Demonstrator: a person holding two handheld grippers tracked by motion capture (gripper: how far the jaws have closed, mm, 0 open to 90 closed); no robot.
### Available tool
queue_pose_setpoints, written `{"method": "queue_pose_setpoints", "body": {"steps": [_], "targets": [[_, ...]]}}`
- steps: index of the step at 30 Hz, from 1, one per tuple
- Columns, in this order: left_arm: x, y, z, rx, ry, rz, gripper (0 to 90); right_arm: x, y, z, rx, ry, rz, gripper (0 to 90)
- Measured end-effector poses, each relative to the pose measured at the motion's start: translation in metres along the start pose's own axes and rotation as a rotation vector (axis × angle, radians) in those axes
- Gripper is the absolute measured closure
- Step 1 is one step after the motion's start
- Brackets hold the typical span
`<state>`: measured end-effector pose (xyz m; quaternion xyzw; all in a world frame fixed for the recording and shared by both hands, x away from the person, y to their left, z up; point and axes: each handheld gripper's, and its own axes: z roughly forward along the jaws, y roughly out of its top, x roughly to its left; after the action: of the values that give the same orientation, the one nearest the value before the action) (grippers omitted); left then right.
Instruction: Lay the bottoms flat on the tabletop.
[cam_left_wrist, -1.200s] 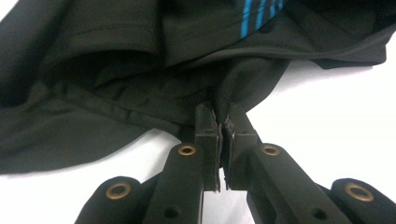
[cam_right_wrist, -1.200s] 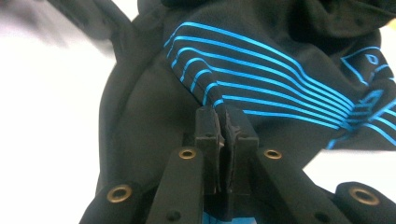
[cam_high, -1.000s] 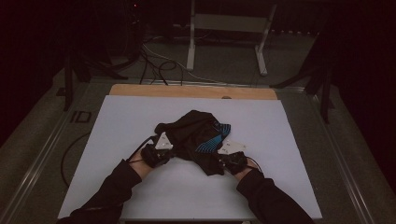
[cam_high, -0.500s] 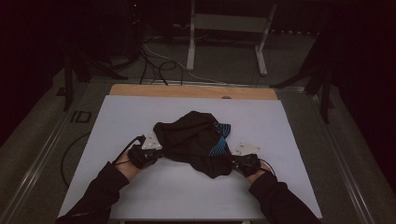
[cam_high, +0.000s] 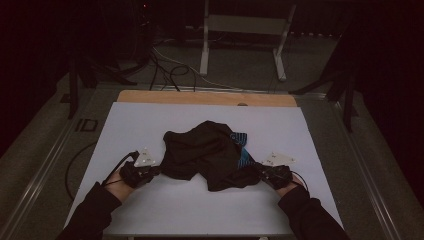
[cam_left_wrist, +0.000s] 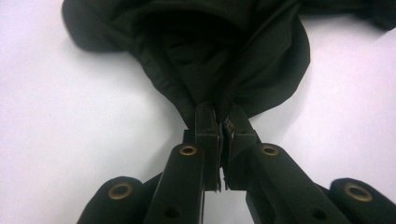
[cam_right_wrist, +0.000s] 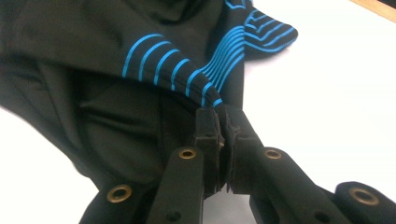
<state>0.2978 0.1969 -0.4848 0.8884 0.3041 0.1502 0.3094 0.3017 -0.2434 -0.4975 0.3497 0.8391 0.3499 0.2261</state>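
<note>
Where the high view looks down on the white table (cam_high: 165, 210), a dark garment (cam_high: 207, 155) is seen crumpled at its middle, with a patch of blue stripes (cam_high: 242, 150) at its right side. The garment is gripped at its left edge by the left claw (cam_high: 155, 171) and at its right edge by the right claw (cam_high: 256, 172), and the cloth is drawn out between the two. Both claws are held low over the table, well apart from each other.

From the left gripper view, the left claw (cam_left_wrist: 223, 133) is seen pressed together on a gathered fold of the plain dark garment (cam_left_wrist: 210, 56), which fans out beyond the tips onto the table (cam_left_wrist: 70, 140).

From the right gripper view, the right claw (cam_right_wrist: 223, 133) is seen pinching the garment (cam_right_wrist: 70, 42) just below its blue stripes (cam_right_wrist: 187, 70), the cloth bunched above the tips.
</note>
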Motion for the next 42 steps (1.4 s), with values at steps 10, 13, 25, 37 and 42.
{"method": "queue_pose_setpoints", "body": {"steps": [10, 13, 25, 37, 42], "targets": [[0.006, -0.021, -0.020, 0.019, 0.025, -0.023, 87.4, -0.012, -0.012, -0.010, 0.021, -0.023, 0.020, 85.8], [0.005, -0.026, -0.025, 0.024, 0.021, -0.023, 87.4, -0.013, -0.014, -0.013, 0.026, -0.016, 0.021, 85.7], [-0.014, -0.039, -0.029, 0.064, -0.045, 0.015, 87.3, -0.009, -0.032, -0.022, 0.048, 0.018, 0.035, 85.4], [-0.018, -0.024, -0.039, -0.036, -0.090, 0.017, 55.2, -0.008, -0.020, -0.038, -0.033, 0.037, 0.075, 54.4], [-0.017, -0.008, -0.041, -0.091, -0.111, 0.020, 39.9, -0.010, -0.008, -0.039, -0.084, 0.028, 0.082, 30.2]]}}
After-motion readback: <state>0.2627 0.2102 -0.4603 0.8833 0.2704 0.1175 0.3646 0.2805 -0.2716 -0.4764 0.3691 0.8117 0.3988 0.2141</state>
